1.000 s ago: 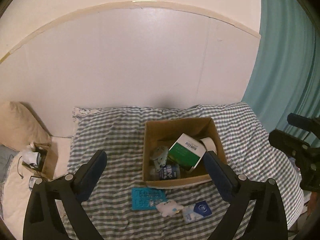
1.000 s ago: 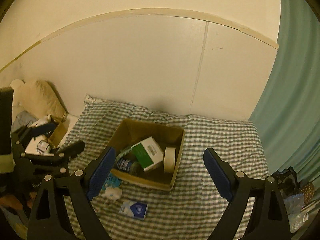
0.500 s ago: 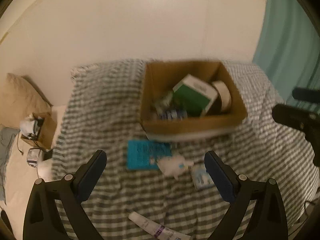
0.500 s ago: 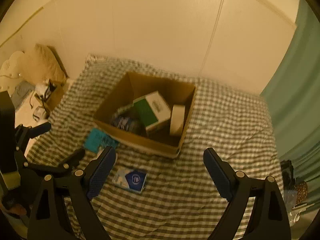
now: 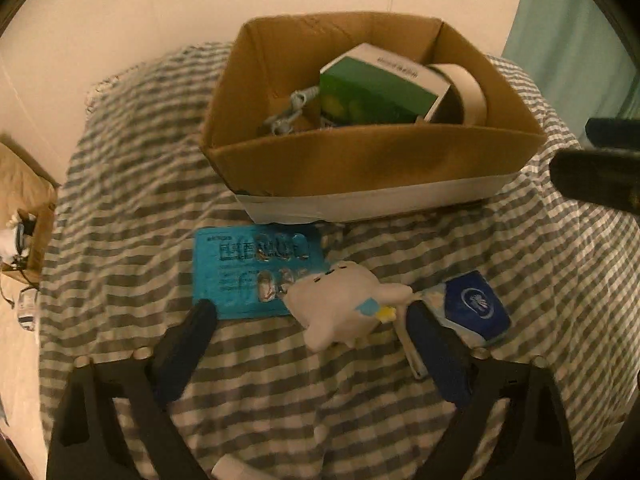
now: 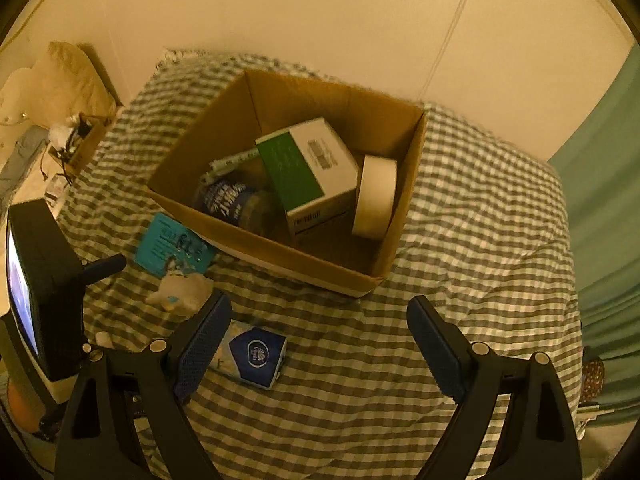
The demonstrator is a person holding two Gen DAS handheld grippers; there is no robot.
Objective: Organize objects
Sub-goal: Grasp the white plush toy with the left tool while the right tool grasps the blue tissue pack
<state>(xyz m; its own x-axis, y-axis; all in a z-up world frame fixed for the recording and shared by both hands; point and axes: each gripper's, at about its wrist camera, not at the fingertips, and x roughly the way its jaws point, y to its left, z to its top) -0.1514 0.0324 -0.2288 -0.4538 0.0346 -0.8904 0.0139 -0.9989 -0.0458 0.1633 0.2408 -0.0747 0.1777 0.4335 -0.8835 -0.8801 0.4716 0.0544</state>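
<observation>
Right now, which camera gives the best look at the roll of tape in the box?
The right wrist view: the roll of tape stands on edge, fully visible against the box wall. In the left wrist view the roll of tape is partly hidden behind the green carton.

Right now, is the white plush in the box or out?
Out. The plush lies on the checked cloth in front of the box.
</observation>
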